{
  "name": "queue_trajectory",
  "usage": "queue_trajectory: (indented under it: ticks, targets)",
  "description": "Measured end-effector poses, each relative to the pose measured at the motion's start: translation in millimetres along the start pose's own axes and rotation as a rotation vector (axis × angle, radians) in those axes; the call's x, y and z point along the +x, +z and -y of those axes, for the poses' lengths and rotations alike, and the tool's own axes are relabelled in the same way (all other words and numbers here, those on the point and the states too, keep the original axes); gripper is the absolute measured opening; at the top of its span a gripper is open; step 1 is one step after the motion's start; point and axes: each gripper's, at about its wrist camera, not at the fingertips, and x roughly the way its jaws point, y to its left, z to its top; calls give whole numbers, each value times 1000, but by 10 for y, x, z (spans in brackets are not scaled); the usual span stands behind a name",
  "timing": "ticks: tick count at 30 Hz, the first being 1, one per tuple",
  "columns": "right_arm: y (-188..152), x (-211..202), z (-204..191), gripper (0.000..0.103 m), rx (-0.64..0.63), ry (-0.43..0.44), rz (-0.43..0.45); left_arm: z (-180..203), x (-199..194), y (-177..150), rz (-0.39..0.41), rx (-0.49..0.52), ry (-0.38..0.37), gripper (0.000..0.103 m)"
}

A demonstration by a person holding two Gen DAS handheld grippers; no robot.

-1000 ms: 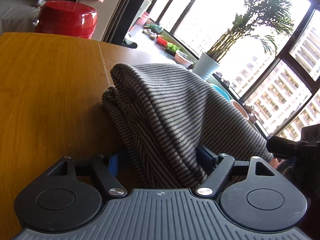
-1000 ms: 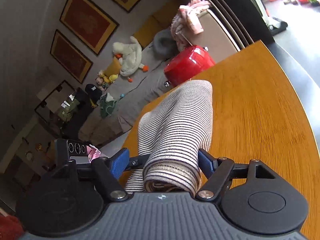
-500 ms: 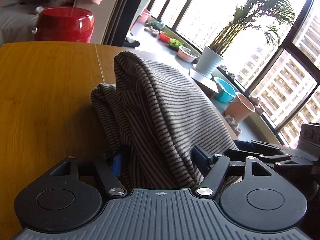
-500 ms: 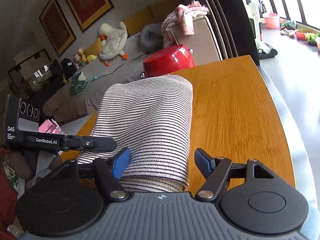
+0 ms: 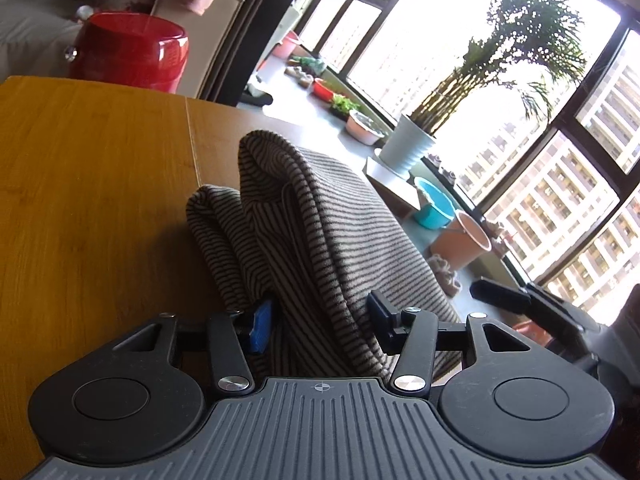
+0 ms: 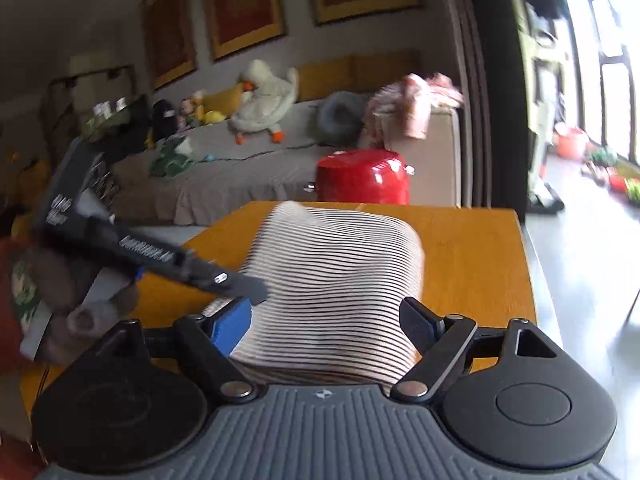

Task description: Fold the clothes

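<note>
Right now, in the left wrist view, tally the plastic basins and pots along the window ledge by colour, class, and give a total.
White plant pot: 1
Blue basin: 1
Pink-tan bucket: 1
Pink bowl: 1
Red basin: 1
Total: 5

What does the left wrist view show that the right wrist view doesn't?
Left wrist only: the potted plant, blue basin and high-rise windows. Right wrist only: the sofa with a plush goose and framed pictures. Both: the striped garment on the wooden table, lying between each tool's fingers, the red pot, and the opposite tool; the left tool has been closing, the right tool opening.
</note>
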Motion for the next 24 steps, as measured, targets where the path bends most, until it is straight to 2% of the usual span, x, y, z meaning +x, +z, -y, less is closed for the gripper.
queue_trajectory:
  ticks: [2,5,10,11,12,13,14,15,17,19,21,24]
  targets:
    - [-5,-18,-309,82,-121,23,16,-63,-112,8,29,-24,10,53]
    - [-24,118,-598,82,-199,23,16,-181,-235,-6,51,-51,39,52]
    - [-151,575,-910,82,-324,-71,-8,-320,-286,-88,29,-64,49,45]
    - [-177,657,-924,79,-327,-93,-20,-342,-282,-103,24,-69,43,45]
    - [-185,708,-913,64,-321,-118,-28,-352,-271,-112,18,-75,31,44]
    - [-155,697,-875,54,-306,-136,-25,-362,-259,-120,11,-81,17,44]
    - [-121,681,-835,37,-291,-155,-22,-371,-246,-129,5,-87,3,44]
    - [-56,619,-750,28,-241,-147,-20,-372,-218,-139,-6,-91,-18,44]
    - [74,487,-582,22,-142,-129,-14,-352,-138,-157,-30,-91,-62,40]
    - [202,356,-397,21,-42,-94,4,-303,-45,-181,-56,-83,-100,40]
    - [298,278,-262,20,19,-39,2,-267,13,-182,-65,-68,-87,40]
    - [259,350,-275,20,-26,-17,-54,-294,-34,-130,-33,-63,-21,41]
